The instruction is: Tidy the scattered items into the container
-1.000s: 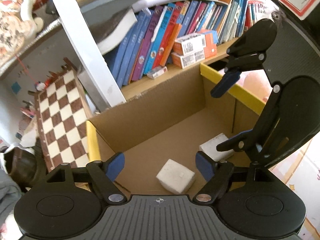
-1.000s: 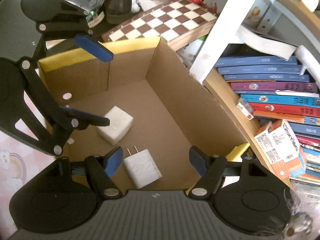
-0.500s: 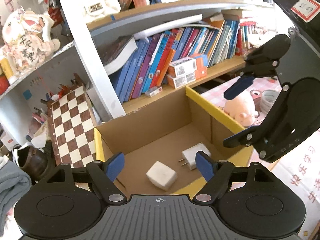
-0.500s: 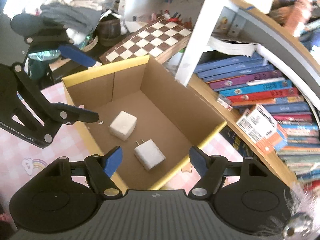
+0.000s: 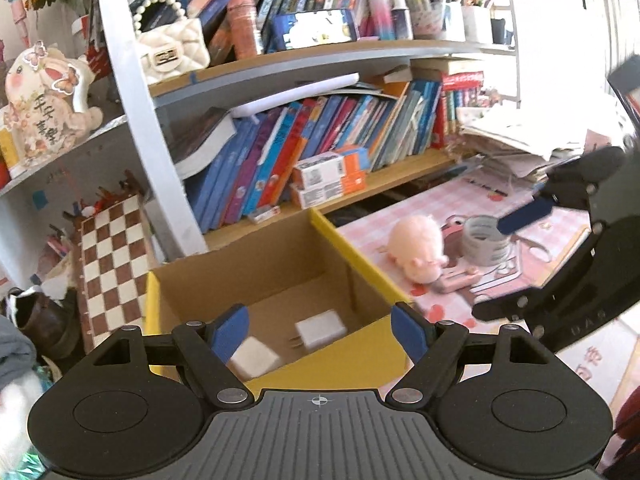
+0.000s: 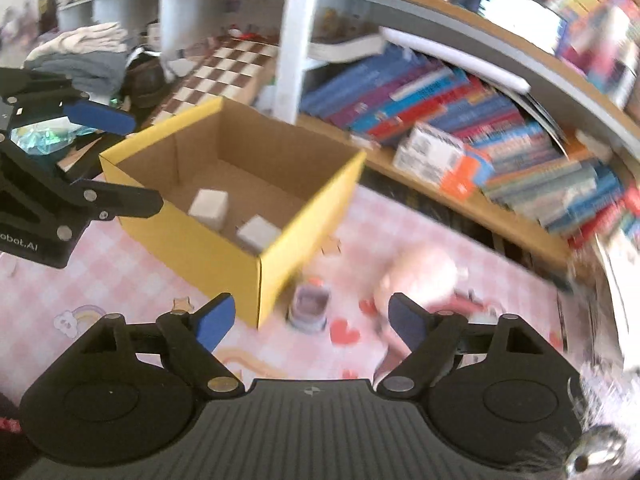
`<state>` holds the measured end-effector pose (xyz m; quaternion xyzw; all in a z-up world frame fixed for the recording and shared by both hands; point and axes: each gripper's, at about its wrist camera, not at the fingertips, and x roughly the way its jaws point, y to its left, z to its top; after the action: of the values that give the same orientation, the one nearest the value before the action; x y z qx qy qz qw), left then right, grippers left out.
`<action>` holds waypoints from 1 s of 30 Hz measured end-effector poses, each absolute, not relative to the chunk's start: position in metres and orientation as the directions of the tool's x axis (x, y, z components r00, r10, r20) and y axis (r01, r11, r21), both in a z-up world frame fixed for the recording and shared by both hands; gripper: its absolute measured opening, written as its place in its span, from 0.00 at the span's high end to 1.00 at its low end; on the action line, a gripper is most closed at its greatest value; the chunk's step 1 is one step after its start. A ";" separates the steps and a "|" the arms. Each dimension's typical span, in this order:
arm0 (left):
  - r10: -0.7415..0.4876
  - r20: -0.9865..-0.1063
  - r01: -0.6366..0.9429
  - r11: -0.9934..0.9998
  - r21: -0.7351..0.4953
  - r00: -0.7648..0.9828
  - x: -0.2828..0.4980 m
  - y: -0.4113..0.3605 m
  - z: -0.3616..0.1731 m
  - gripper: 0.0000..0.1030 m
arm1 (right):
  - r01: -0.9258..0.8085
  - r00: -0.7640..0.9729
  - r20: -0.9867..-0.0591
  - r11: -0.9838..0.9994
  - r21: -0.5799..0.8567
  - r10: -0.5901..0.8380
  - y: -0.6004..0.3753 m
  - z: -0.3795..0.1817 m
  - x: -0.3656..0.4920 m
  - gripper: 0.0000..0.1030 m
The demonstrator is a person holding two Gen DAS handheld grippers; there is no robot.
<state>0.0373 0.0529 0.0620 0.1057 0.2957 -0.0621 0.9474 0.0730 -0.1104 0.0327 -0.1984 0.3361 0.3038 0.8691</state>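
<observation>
Bookshelf (image 5: pixel 320 152) looms behind the yellow cardboard box (image 6: pixel 224 256) on the pink counter (image 6: pixel 100 292); pink pig toy (image 5: pixel 418 248) and small jar (image 6: pixel 310 306) sit outside. Charger (image 5: pixel 320 328) and white cube (image 5: pixel 254 358) lie inside. Left hand-held gripper (image 5: pixel 320 330) and right hand-held gripper (image 6: pixel 306 316) both released, empty.

A white-framed bookshelf (image 5: pixel 132 120) with wooden boards fills the far side, its lower board packed with leaning blue, purple and red books (image 5: pixel 304 152). A brown-and-white chessboard (image 5: pixel 112 256) stands at left. Near right, a pink checked tablecloth (image 6: pixel 100 292) lies in bright daylight.
</observation>
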 end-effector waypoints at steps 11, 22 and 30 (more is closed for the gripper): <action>-0.084 -0.606 0.216 0.965 0.148 0.791 0.029 0.025 0.047 0.22 | -0.456 0.624 -0.727 0.889 -0.042 0.285 -0.159 0.004 0.050 0.12; -0.133 -0.620 0.267 0.955 0.129 0.774 0.022 -0.001 0.035 0.22 | -0.342 0.653 -0.730 0.939 -0.046 0.203 -0.177 -0.008 0.039 0.12; -0.153 -0.622 0.299 0.944 0.136 0.768 0.022 -0.014 0.030 0.22 | -0.316 0.652 -0.736 0.948 -0.044 0.183 -0.185 -0.010 0.040 0.12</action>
<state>0.0219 -0.0144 0.0303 0.1143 0.3186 -0.1213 0.9331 0.0402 -0.1851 -0.0105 -0.0841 0.3937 0.1379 0.9049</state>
